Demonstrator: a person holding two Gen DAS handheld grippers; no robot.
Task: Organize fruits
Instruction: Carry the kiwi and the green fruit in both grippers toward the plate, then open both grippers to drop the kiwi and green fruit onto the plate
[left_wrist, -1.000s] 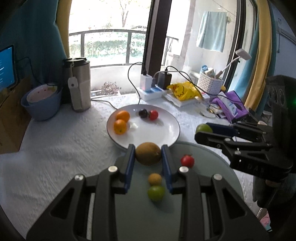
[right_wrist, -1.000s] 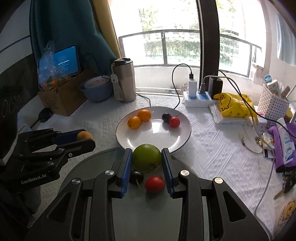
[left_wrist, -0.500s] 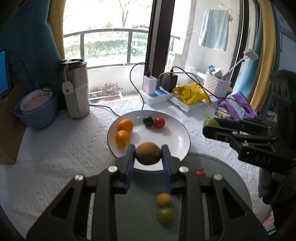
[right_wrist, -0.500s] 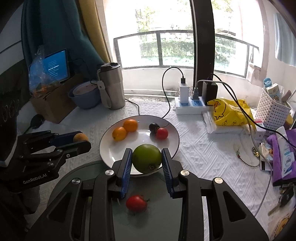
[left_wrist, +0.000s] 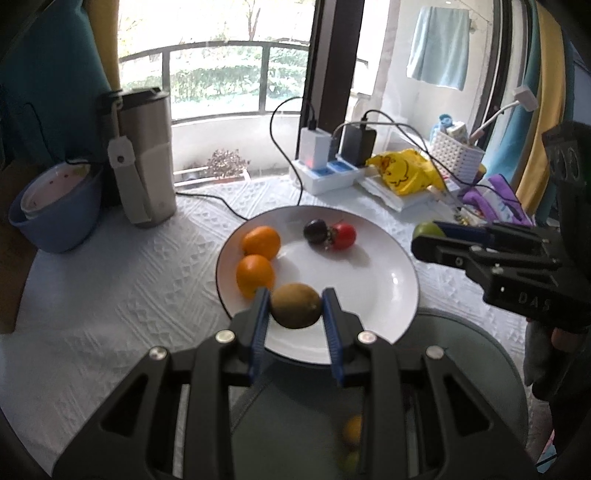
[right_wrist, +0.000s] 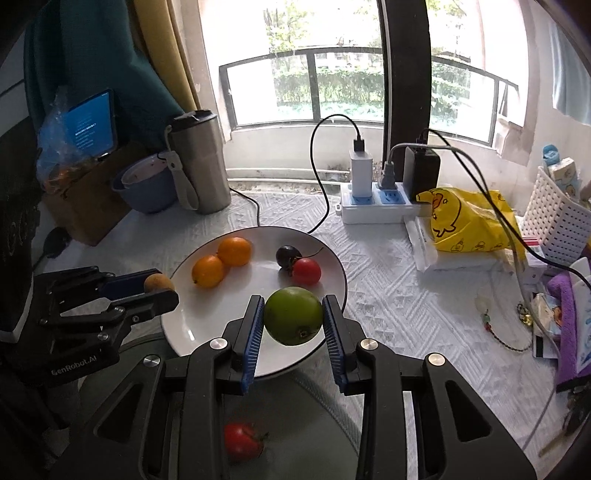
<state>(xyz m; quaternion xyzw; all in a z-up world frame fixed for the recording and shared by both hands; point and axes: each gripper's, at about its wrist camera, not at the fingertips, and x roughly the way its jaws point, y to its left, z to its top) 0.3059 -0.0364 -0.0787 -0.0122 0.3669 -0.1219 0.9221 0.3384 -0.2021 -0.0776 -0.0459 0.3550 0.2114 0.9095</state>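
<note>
My left gripper (left_wrist: 295, 308) is shut on a brown kiwi (left_wrist: 295, 305), held above the near part of the white plate (left_wrist: 384, 284). My right gripper (right_wrist: 293, 315) is shut on a green round fruit (right_wrist: 293, 315) over the near right part of the same plate (right_wrist: 207, 317). The plate carries two oranges (left_wrist: 258, 254), a dark plum (left_wrist: 316, 230) and a red tomato (left_wrist: 343, 235). In the left wrist view the right gripper (left_wrist: 428, 238) comes in from the right; in the right wrist view the left gripper (right_wrist: 159, 288) comes in from the left.
A dark grey-green tray (right_wrist: 314, 435) lies below the grippers with a red tomato (right_wrist: 242, 441), a small orange fruit (left_wrist: 352, 428) and a green one (left_wrist: 349, 459). Behind the plate stand a steel tumbler (left_wrist: 146, 158), a blue bowl (left_wrist: 55, 206), a power strip (right_wrist: 373, 205) with cables, a yellow bag (right_wrist: 465, 221) and a white basket (right_wrist: 557, 221).
Both grippers have moved forward from over the grey-green tray to over the white plate, each still shut on its fruit. The tray fruits have slid toward the bottom of both views.
</note>
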